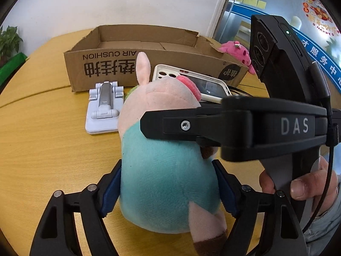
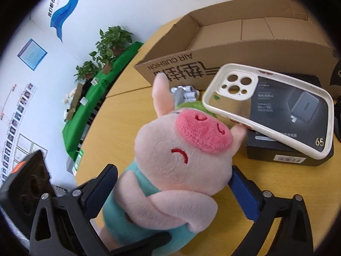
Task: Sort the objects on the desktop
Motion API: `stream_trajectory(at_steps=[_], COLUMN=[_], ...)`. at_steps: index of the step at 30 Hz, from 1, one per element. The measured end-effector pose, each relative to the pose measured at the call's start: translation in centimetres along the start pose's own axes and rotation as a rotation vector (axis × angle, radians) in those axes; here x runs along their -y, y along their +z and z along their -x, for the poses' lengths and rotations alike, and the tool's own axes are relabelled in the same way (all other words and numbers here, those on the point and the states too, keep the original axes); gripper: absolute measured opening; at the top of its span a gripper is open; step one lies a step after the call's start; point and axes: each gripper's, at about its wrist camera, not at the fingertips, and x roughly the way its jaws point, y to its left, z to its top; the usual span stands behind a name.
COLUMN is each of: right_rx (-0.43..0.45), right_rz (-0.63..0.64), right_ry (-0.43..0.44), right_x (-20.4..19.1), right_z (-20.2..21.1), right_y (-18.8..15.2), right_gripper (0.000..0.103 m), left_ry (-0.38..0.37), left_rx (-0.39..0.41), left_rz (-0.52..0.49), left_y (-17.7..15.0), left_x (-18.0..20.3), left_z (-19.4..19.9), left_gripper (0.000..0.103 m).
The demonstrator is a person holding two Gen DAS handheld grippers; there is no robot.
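A plush pig (image 1: 162, 170) in a teal top, with a pink snout (image 2: 202, 132), stands between both grippers over the wooden table (image 1: 42, 149). My left gripper (image 1: 168, 189) is shut on the pig's teal body from behind. My right gripper (image 2: 172, 183) has its blue pads against the pig's head and shoulders from the other side; its black finger (image 1: 170, 125) crosses the pig in the left wrist view. An open cardboard box (image 1: 136, 59) stands behind, also in the right wrist view (image 2: 234, 42).
A white phone stand (image 1: 104, 108) lies left of the pig. A white phone case (image 2: 268, 106) lies on a black charger box (image 2: 287, 149). A pink plush (image 1: 236, 51) sits past the cardboard box. Potted plants (image 2: 110, 40) stand on a green-covered table beyond.
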Motion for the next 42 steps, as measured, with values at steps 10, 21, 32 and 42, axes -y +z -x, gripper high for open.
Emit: stream_trajectory(at_steps=[10, 21, 32, 42], right_rx=[0.082, 0.262, 0.362, 0.391], right_rz=[0.065, 0.163, 0.275, 0.358], right_ry=[-0.052, -0.132, -0.193, -0.182], right_x=[-1.9, -5.1, -7.6, -10.3], right_z=[2.7, 8.3, 11.8, 13.7], right_y=[0.0, 4.8, 11.3, 19.7], right_gripper=[0.085, 0.081, 0.08, 0.079], left_ry=[-0.046, -0.062, -0.067, -0.044], left_rx=[0.038, 0.188, 0.309, 0.385], left_rz=[0.021, -0.056, -0.081, -0.088], left_y=[2.2, 9.0, 16.6, 26.3], left_x=[0.6, 2.1, 1.0, -1.0], left_z=[2.3, 5.7, 7.4, 9.4], left_gripper=[0.074, 0.075, 0.075, 0.075])
